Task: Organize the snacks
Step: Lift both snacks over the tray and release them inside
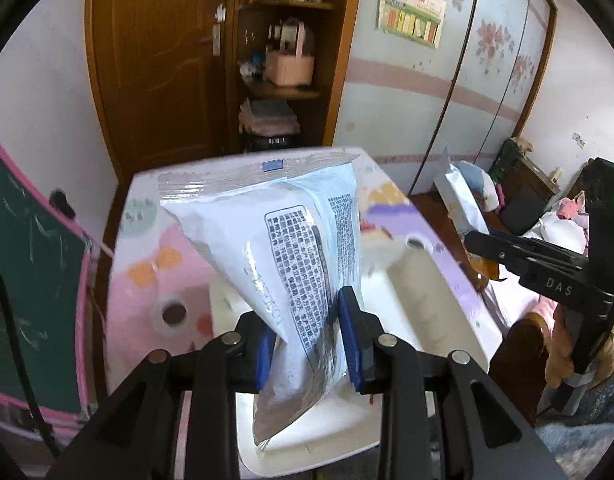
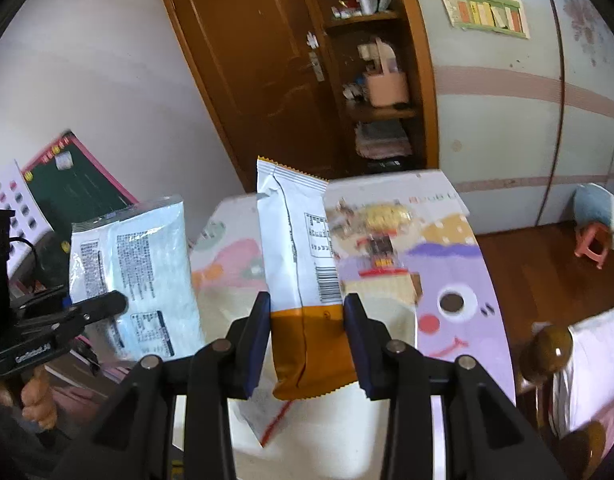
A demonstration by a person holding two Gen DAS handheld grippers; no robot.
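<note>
**Two snack packs held aloft over a cartoon-printed table**

Blue-padded jaws of the left gripper [image 1: 311,336] are clamped on the lower part of a pale blue-and-white snack bag [image 1: 279,248], which stands up ahead of the fingers with its crimped top edge leaning away and its silvery bottom corner hanging below the pads. To that gripper's right, the right gripper [image 2: 307,340] pinches a white snack packet with an orange base [image 2: 303,276], held upright, the orange band squeezed between the pads and the zigzag top pointing away. A person's hand [image 1: 563,344] shows under the right tool in the left wrist view.

Both packs hang above a white tray [image 1: 423,292] lying just beneath and ahead of the jaws on a children's table [image 2: 459,292] printed with pink and purple cartoon faces. Judging by the task, the packs are being carried toward a place to be sorted; where that is cannot be told. Done well, the carry keeps both grips firm on the slippery film and the two bags apart, since they hang close beside each other and could brush.

Beyond the table, straight ahead of both grippers, stand a brown wooden door [image 1: 159,64] and an open shelf unit [image 1: 283,80]. A green chalkboard [image 1: 31,280] leans to the left gripper's left; a pink stool [image 2: 593,246] sits far right of the right gripper.
</note>
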